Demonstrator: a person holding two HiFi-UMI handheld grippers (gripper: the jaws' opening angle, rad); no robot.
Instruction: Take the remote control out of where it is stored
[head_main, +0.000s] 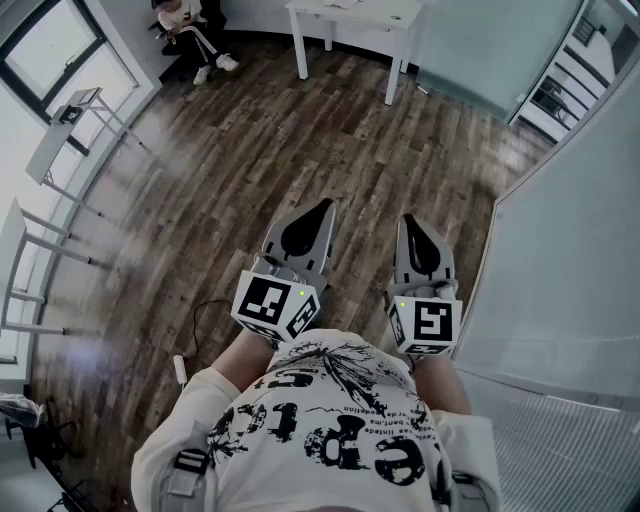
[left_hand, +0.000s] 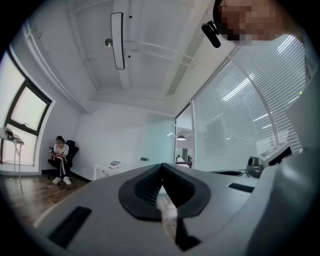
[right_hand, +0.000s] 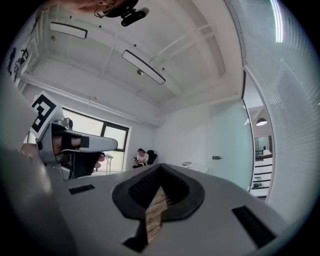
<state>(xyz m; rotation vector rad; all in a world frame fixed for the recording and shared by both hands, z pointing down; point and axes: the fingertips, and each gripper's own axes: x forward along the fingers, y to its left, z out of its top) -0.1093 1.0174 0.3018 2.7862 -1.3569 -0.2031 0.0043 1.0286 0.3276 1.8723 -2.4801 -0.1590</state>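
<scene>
– Fingers (left_hand: 145, 187) pressed together?
– Both pairs, nothing pinched: left gripper (head_main: 318, 215), right gripper (head_main: 415, 232), this side of one table (head_main: 355, 20); one person (head_main: 190, 25) sits left of it. Ceiling (left_hand: 150, 65) shows only in gripper views. Remote unseen

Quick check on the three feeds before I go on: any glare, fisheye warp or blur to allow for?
Head view: sharp, though daylight from the window leaves a pale glare patch on the wooden floor at left. Left gripper view: heavy fisheye bend with dark corners, and bright streaks across the blinds. Right gripper view: the same warp, even light, no strong glare.
</scene>
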